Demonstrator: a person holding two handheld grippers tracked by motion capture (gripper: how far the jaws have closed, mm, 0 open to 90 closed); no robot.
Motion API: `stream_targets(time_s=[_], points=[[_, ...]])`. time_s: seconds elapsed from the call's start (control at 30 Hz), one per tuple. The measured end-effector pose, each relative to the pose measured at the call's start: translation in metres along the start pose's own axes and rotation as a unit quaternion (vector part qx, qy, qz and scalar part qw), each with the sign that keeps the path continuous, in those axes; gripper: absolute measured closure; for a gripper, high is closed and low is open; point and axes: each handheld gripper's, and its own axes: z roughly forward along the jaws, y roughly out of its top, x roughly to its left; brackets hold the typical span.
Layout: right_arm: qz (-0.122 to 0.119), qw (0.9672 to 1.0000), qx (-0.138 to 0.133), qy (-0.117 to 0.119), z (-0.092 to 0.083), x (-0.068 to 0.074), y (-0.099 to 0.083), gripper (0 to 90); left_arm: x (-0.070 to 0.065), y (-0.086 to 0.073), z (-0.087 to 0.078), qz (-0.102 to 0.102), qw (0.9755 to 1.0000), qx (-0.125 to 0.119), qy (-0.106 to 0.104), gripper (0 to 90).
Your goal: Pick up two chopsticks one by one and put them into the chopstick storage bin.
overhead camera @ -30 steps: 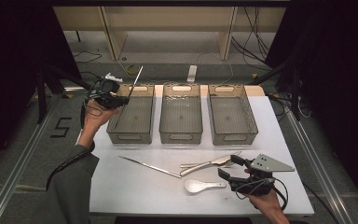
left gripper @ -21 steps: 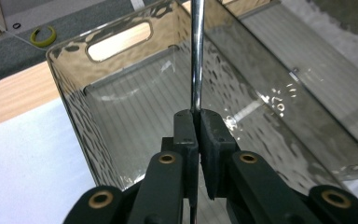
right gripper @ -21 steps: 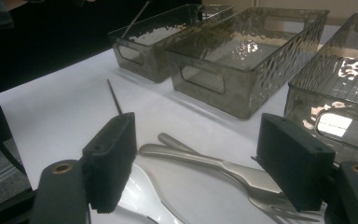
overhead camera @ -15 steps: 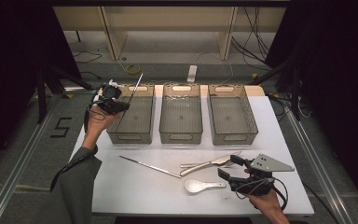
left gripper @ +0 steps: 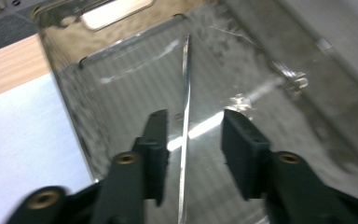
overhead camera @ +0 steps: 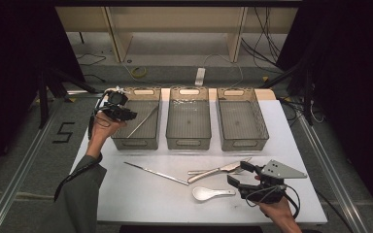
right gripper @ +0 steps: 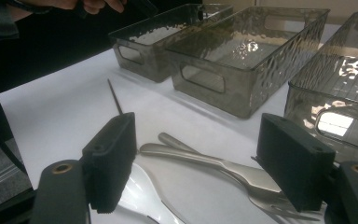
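Observation:
My left gripper [overhead camera: 127, 115] hovers over the near-left part of the left clear bin [overhead camera: 121, 143]. Its jaws have just been opening and now stand apart. A thin metal chopstick [left gripper: 185, 93] runs between them, and neither pad touches it. It lies slanted inside that bin [left gripper: 70, 70], also seen as the chopstick [overhead camera: 144, 121] in the high view. My right gripper [overhead camera: 245, 175] rests low at the table's front right, open, with nothing gripped. Its jaws [right gripper: 200, 135] straddle the handles of a knife [right gripper: 191, 156] and a fork [right gripper: 265, 186], beside a white spoon [right gripper: 137, 196].
On the white table [overhead camera: 141, 204], two more clear bins stand in the row, middle [overhead camera: 188, 143] and right [overhead camera: 245, 144]. A second chopstick [overhead camera: 155, 173] lies left of the knife [overhead camera: 221, 169] and the spoon [overhead camera: 211, 193]. Dark floor and cables surround the table.
The left gripper's jaws went from shut on the raised chopstick to apart. The chopstick dropped from sticking up above the bin to lying in it. The right gripper stayed put.

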Motion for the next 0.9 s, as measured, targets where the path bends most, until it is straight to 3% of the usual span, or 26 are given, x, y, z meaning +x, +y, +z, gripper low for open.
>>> stream_targets(time_s=[0.07, 0.13, 0.23, 0.3, 0.4, 0.5, 0.57, 0.7, 0.73, 0.8, 0.9], points=[[-0.001, 1.0, 0.0, 0.0, 0.0, 0.0, 0.0, 29.3, -0.008, -0.003, -0.007, 0.016, 0.9995, -0.012, -0.024, 46.0], [-0.002, 1.0, -0.001, 0.0, 0.0, 0.001, 0.0, 29.3, -0.017, -0.008, -0.014, 0.033, 0.9986, -0.018, -0.038, 40.9], [-0.002, 1.0, 0.002, 0.0, 0.0, 0.001, 0.0, 29.3, -0.028, -0.017, -0.02, 0.047, 0.9956, -0.017, -0.079, 33.8], [-0.003, 1.0, 0.0, 0.001, 0.0, 0.002, 0.001, 29.3, -0.035, -0.019, -0.023, 0.065, 0.995, -0.003, -0.076, 30.3], [-0.01, 0.9999, 0.002, 0.001, 0.0, 0.004, 0.001, 29.3, -0.047, -0.024, -0.029, 0.097, 0.9896, 0.007, -0.106, 29.5], [-0.009, 1.0, 0.002, 0.003, 0.0, 0.004, 0.001, 29.3, -0.057, -0.027, -0.032, 0.123, 0.9861, 0.021, -0.109, 27.1], [-0.009, 0.9999, 0.003, 0.004, 0.0, 0.004, 0.001, 29.3, -0.064, -0.029, -0.033, 0.138, 0.9827, 0.03, -0.12, 25.7], [-0.011, 0.9999, 0.003, 0.004, 0.0, 0.005, 0.001, 29.3, -0.082, -0.031, -0.035, 0.194, 0.9693, 0.074, -0.132, 23.6], [-0.011, 0.9999, 0.004, 0.004, 0.0, 0.005, 0.001, 29.3, -0.087, -0.032, -0.035, 0.196, 0.9678, 0.078, -0.137, 22.7], [-0.011, 0.9999, 0.004, 0.003, 0.0, 0.005, 0.001, 29.2, -0.093, -0.033, -0.034, 0.212, 0.9623, 0.087, -0.146, 21.9], [-0.012, 0.9999, 0.003, 0.002, 0.0, 0.005, 0.001, 29.3, -0.098, -0.037, -0.031, 0.218, 0.9595, 0.097, -0.15, 21.8]])
